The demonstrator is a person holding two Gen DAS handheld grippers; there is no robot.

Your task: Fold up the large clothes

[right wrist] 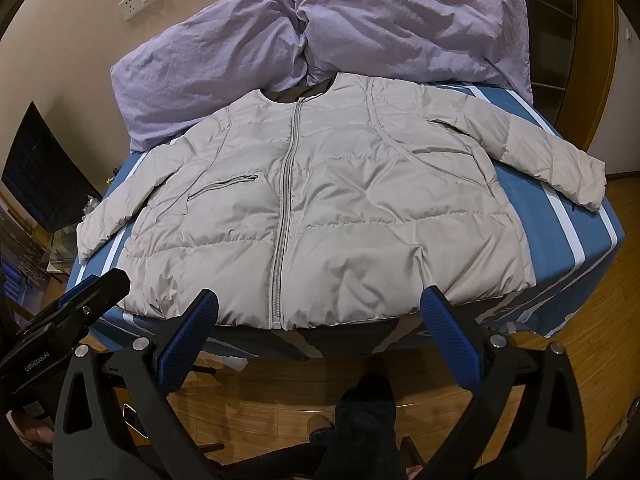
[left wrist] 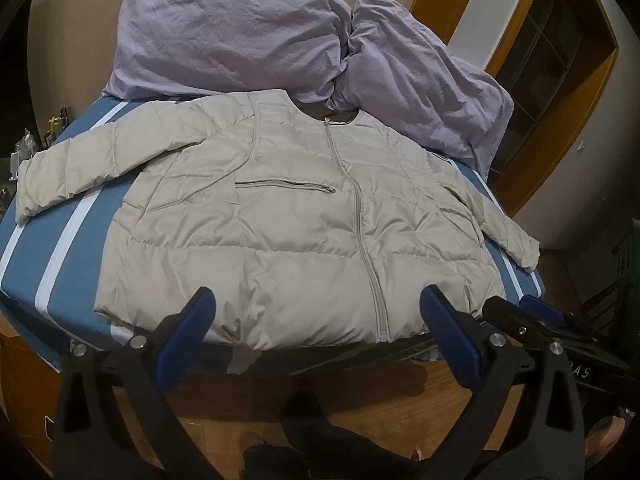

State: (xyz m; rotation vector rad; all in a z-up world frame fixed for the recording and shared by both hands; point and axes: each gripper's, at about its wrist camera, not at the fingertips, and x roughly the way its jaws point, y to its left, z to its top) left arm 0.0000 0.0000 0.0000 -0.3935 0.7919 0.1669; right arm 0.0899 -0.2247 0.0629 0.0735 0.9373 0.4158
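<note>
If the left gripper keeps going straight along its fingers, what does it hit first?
Probably the jacket: the left gripper, open and empty, points down at its lower front near the zipper. Nothing seems to lie between them, though fisheye depth is uncertain.

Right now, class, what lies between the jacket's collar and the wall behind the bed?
The crumpled lilac duvet lies there, heaped against the wall and touching the jacket at its collar. Both wrist views show it.

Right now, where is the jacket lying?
In both views, the jacket lies flat on the striped bed, zipped, collar toward the purple pillows, hem at the near edge.
</note>
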